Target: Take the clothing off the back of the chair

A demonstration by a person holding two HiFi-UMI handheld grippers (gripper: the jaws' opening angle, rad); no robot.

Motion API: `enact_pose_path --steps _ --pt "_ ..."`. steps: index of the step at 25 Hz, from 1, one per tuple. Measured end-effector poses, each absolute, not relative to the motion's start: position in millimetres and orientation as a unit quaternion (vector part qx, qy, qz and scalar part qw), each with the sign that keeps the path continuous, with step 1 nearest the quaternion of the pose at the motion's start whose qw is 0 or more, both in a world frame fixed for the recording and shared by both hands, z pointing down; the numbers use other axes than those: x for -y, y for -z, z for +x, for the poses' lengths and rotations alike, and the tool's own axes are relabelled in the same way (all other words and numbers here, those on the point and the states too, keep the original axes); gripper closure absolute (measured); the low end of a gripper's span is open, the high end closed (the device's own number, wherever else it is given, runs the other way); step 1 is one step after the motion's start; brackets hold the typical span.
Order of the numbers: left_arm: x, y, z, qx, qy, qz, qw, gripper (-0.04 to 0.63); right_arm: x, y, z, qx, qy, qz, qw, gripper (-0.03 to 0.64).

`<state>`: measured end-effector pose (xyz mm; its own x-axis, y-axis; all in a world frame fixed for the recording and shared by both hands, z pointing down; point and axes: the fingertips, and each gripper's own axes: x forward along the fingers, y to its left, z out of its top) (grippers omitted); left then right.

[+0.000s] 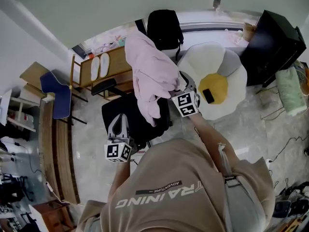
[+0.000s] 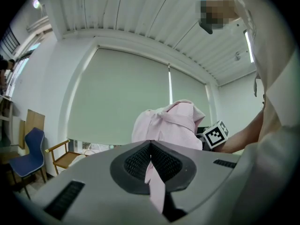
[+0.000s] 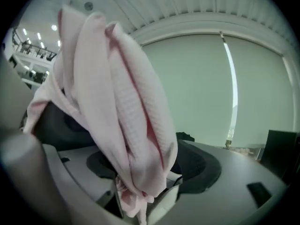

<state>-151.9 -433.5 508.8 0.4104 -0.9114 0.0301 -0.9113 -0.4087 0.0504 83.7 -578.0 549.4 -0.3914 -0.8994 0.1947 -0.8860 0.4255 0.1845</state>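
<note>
- L gripper (image 1: 119,123): my low one, near-left of the chair (image 1: 126,114). Jaws pressed together on a thin pink strip of the clothing (image 2: 171,125), just a tail end.
- Clothing (image 1: 152,69): bulk is up and to the right of L gripper, above the chair. Long axis runs far-to-near and its lower end droops over the black back; can't tell if it's touching.
- R gripper (image 1: 177,90): higher up, right at the bulk. Jaws clamped on a thick bunched fold (image 3: 124,111), so it's carrying the weight.
- Judgement: R is the nearer one, so the lift goes up and off w/ R while L trails the tail.
</note>
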Motion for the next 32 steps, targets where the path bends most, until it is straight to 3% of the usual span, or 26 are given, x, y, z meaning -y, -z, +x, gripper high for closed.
enact_pose_path --steps 2,6,8,14,22,32 --pt "434 -507 -160 0.549 0.005 0.835 0.028 0.583 587 -531 84 0.833 0.015 0.542 0.105 0.267" --pt "433 -510 -168 0.556 0.009 0.831 0.032 0.583 606 -521 60 0.846 0.033 0.517 0.123 0.3" --pt "432 -509 -169 0.556 0.01 0.831 0.032 0.583 611 -516 54 0.845 0.041 0.517 0.128 0.483" --pt "428 -511 -177 0.562 0.008 0.826 0.038 0.583 624 -499 59 0.846 0.004 0.528 0.08 0.531" --pt "418 -516 -183 0.56 0.014 0.827 0.05 0.583 605 -406 90 0.837 0.036 0.546 -0.005 0.535" --pt "381 -525 -174 0.518 0.027 0.852 0.071 0.583 494 -341 82 0.85 0.073 0.518 -0.064 0.535"
